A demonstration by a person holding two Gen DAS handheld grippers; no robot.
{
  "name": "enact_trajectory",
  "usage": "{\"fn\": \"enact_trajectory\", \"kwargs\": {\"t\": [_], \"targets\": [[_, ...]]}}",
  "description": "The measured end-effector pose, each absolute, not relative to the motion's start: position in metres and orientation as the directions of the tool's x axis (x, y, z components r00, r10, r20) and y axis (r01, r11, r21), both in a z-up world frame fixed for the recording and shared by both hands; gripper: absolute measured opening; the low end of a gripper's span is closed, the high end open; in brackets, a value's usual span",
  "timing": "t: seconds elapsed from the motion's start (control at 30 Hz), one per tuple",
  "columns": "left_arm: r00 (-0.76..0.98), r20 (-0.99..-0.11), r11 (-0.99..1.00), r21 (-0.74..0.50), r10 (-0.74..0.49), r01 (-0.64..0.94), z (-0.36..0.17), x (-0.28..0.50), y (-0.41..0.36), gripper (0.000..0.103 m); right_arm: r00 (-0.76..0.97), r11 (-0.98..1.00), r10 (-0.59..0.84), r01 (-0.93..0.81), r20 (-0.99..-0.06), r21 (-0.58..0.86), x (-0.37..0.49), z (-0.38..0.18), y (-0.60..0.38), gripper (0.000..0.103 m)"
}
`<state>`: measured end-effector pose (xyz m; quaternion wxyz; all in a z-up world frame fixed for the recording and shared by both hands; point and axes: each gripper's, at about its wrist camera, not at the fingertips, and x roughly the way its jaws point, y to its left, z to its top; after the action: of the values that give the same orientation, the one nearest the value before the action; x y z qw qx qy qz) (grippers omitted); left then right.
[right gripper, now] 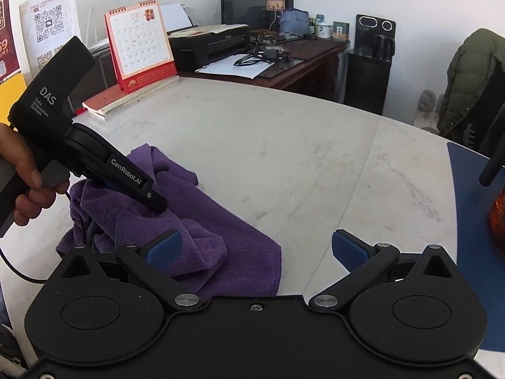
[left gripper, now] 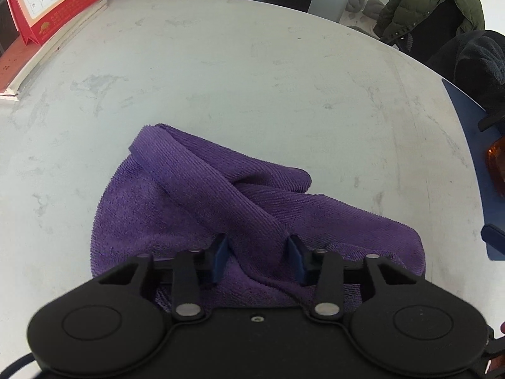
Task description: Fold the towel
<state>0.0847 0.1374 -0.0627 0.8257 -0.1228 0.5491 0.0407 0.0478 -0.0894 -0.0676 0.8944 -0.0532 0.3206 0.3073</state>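
Observation:
A crumpled purple towel (left gripper: 189, 195) (right gripper: 205, 221) lies bunched on the pale table (left gripper: 252, 79) (right gripper: 284, 142). My left gripper (left gripper: 258, 252) points steeply down into the heap, and a raised fold of cloth fills the gap between its blue pads, which pinch it. The right wrist view shows that same left gripper (right gripper: 156, 202), held by a hand, with its tip pressed into the towel. My right gripper (right gripper: 255, 249) stands wide open low over the towel's near right corner. Its left pad (right gripper: 164, 249) is above the cloth and its right pad (right gripper: 347, 249) above bare table.
A red desk calendar (left gripper: 47, 0) (right gripper: 139, 47) stands on books at the table's far left edge. A blue mat (left gripper: 467, 158) (right gripper: 473, 205) with an amber object (right gripper: 498, 214) lies at the right. A green jacket (right gripper: 473, 79) hangs beyond the table.

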Motion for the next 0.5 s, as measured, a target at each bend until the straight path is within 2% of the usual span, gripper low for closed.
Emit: {"fn": "enact_trajectory", "kwargs": {"t": [0.17,0.33,0.47,0.5], "targets": [[0.408,-0.904,0.965,-0.208,-0.127,-0.159,-0.05,0.075,0.15,0.014,0.622,0.811,0.496,-0.58,-0.605,0.069,0.05,-0.063,-0.085,0.103],[0.438,-0.881,0.965,-0.243,-0.177,-0.098,-0.034,0.062,0.163,0.013,0.638,0.821,0.462,-0.57,-0.616,0.025,0.045,-0.053,-0.077,0.103],[0.451,-0.869,0.945,-0.295,-0.205,-0.138,-0.038,0.055,0.18,0.014,0.637,0.801,0.449,-0.598,-0.627,-0.034,0.045,-0.047,-0.065,0.103],[0.458,-0.862,0.937,-0.315,-0.216,-0.151,-0.038,0.056,0.184,0.018,0.634,0.792,0.448,-0.608,-0.63,-0.049,0.047,-0.046,-0.06,0.103]]}}
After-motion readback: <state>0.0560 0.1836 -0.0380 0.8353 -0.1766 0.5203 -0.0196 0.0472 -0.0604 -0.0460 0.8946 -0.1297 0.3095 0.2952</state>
